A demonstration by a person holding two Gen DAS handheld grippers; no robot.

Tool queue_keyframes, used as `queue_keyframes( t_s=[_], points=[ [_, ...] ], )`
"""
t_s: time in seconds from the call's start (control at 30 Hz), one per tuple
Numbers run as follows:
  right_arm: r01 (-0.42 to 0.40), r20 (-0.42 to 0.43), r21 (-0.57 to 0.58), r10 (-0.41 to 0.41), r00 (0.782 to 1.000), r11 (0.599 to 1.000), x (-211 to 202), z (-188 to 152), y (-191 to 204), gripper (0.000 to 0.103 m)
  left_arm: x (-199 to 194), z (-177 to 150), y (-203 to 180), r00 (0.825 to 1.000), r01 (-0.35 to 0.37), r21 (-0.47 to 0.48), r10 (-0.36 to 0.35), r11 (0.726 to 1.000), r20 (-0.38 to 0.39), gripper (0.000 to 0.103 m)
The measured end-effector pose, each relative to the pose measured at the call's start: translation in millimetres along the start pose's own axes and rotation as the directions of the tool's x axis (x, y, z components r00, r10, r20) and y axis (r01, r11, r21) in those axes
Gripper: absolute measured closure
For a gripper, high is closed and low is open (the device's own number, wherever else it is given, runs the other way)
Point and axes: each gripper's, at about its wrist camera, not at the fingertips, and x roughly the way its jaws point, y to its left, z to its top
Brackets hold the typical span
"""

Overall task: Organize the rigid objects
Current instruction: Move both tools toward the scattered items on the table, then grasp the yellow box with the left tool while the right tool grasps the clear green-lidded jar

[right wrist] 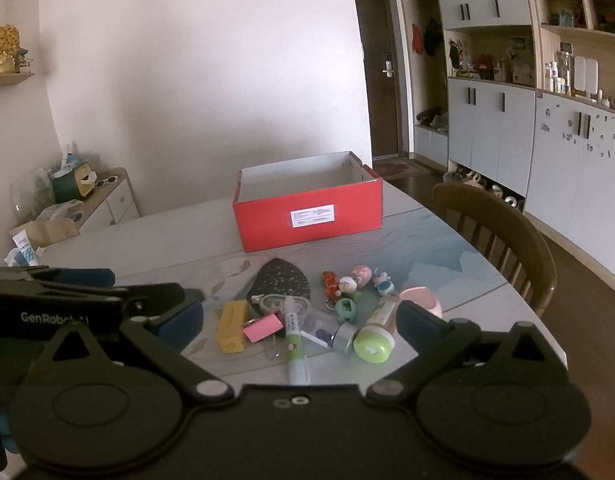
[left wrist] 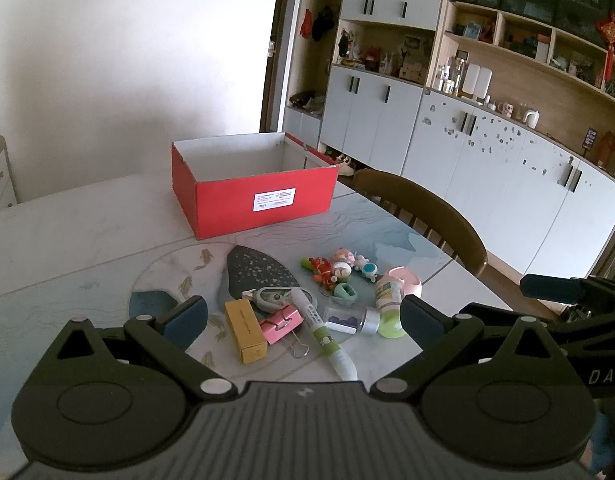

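The desk (left wrist: 67, 240) carries an open red box (left wrist: 263, 204) at the back, apparently empty, and a heap of small things well apart from it at the front. Both claws, left (left wrist: 303, 316) and right (right wrist: 299, 320), hover spread wide above the heap, holding nothing. No sorting seems begun; this looks like the first pick. The yellow carton (left wrist: 245, 330), pen (left wrist: 327, 336) and pink clip (left wrist: 281, 322) lie nearest. Next calls for lowering one claw around a single piece, clear of neighbours.
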Motion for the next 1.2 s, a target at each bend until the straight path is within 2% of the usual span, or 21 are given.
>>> queue_keyframes(
  t_s=[0.23, 0.4, 0.63, 0.87, 1.0, 1.2],
  points=[
    [-0.002, -0.003, -0.003, 0.002, 1.0, 1.0, -0.4, -0.9, 0.5, 0.0, 0.7, -0.5, 0.7, 1.0, -0.005, -0.001, 0.005, 1.0, -0.004, 0.0],
    [-0.013, -0.012, -0.013, 0.013, 1.0, 1.0, 3.0, 2.0, -0.9, 0.0, 2.9, 2.1, 5.2, 1.0, -0.001, -0.039, 0.001, 0.999, -0.008, 0.0],
    [-0.032, -0.022, -0.046, 0.031, 0.999, 0.998, 15.1, 6.4, -12.0, 0.0, 20.2, 8.4, 0.6, 1.0, -0.005, -0.039, 0.005, 0.999, 0.0, 0.0],
    [-0.079, -0.069, -0.061, 0.075, 0.995, 0.995, 43.0, 13.9, -39.5, 0.004, 57.1, 16.4, 6.5, 0.996, -0.088, -0.091, 0.085, 0.992, -0.036, 0.0],
    [-0.105, -0.117, -0.073, 0.096, 0.989, 0.992, 66.0, 16.4, -58.0, 0.007, 83.5, 16.1, 14.8, 0.992, -0.11, -0.133, 0.099, 0.985, -0.081, 0.0],
    [-0.14, -0.205, -0.081, 0.121, 0.971, 0.987, 104.0, 17.8, -83.6, 0.017, 125.9, 9.5, 29.7, 0.971, -0.198, -0.202, 0.165, 0.959, -0.173, 0.0]
  ],
)
